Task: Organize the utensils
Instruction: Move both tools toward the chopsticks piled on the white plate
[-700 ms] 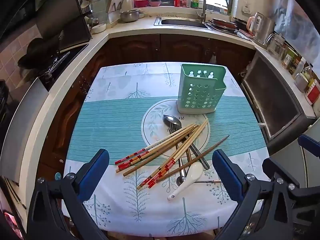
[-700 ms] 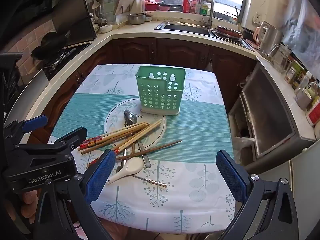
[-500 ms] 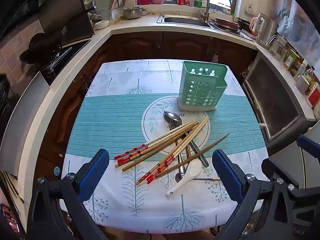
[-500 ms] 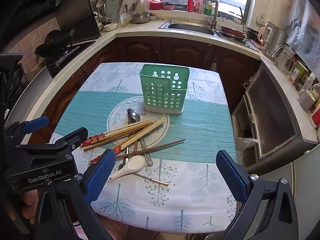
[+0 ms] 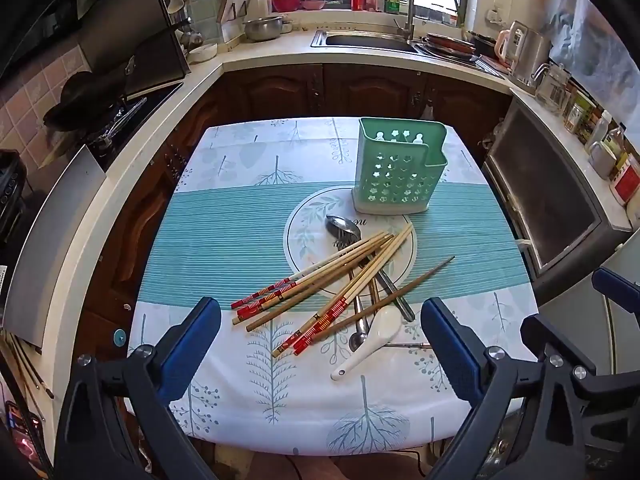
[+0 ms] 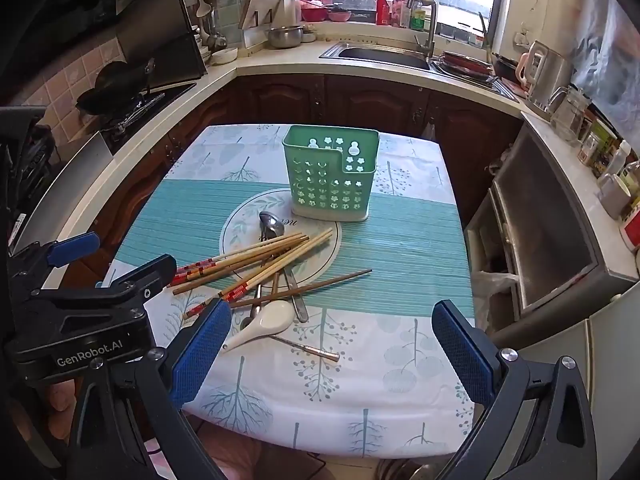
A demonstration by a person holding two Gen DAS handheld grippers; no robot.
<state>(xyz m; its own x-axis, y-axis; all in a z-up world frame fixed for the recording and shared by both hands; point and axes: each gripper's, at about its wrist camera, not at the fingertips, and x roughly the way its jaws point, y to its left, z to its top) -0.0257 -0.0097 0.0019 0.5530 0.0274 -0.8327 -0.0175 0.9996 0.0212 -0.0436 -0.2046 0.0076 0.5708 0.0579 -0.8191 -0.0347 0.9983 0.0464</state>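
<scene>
Your left gripper point(image 5: 320, 344): jaws spread wide, nothing between the blue pads, poised above the near edge of the table point(image 5: 240, 248) and angled down at it.

Your right gripper point(image 6: 332, 344): jaws equally wide and empty, same downward tilt, just to the right of the left one, whose black body sits at 9 o'clock in the right wrist view.

Green utensil caddy point(image 5: 400, 172): perforated plastic, upright, standing on the far part of the tablecloth, at 12 o'clock from the utensil pile, its base touching the rim of the round printed motif. Contents cannot be told.

Chopsticks point(image 5: 320, 280): a loose crossed heap of pale bamboo sticks with red-patterned ends pointing toward 7 o'clock; one darker brown chopstick point(image 5: 384, 296) lies across the pile toward 2 o'clock.

Metal spoon point(image 5: 342, 226): bowl at the far end of the heap, handle running under the chopsticks.

White ceramic soup spoon point(image 5: 370, 338): at the near side of the pile, handle toward 7 o'clock, beside a further metal handle.

Thin metal utensil point(image 6: 304, 346): flat on the cloth nearest you, partly under the soup spoon.
</scene>
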